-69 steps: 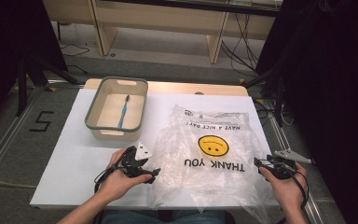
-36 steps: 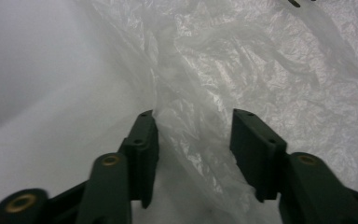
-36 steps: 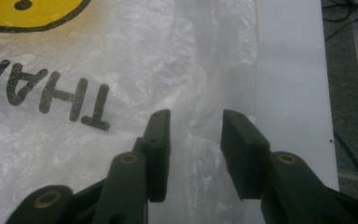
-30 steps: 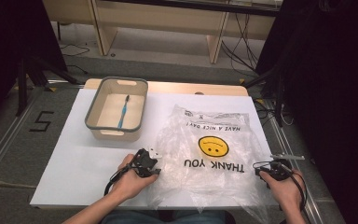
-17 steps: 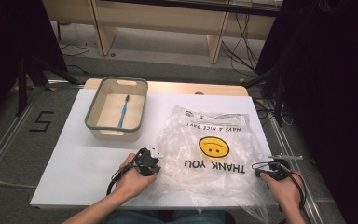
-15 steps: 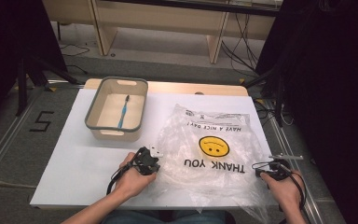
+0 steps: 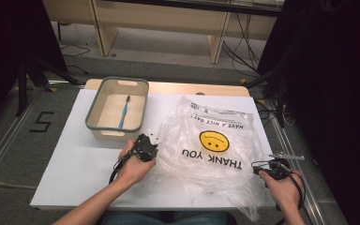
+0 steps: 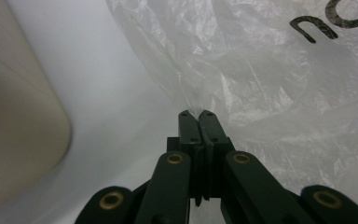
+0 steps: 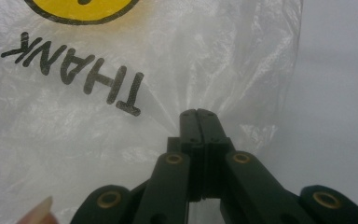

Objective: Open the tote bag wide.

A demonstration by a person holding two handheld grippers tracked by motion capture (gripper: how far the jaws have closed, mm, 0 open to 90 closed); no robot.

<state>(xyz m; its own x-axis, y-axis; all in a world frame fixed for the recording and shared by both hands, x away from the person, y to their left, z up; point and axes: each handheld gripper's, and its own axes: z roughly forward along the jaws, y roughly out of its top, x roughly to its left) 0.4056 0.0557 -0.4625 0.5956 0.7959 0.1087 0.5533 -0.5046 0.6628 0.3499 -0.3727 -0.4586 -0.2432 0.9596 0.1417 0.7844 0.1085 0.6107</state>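
Note:
A clear plastic bag with a yellow smiley and "THANK YOU" print lies crumpled on the white table. My left gripper is shut on the bag's left edge; in the left gripper view the jaws pinch a fold of the film. My right gripper is shut on the bag's right edge near the table's right side; its jaws clamp the film beside the word "THANK".
A beige bin with a grey rim stands at the back left of the table and holds a blue toothbrush. The bin's corner lies close to my left gripper. Dark floor surrounds the table.
My left gripper has moved right and forward to the bag's left edge and shut on it. My right gripper has stayed at the bag's right edge.

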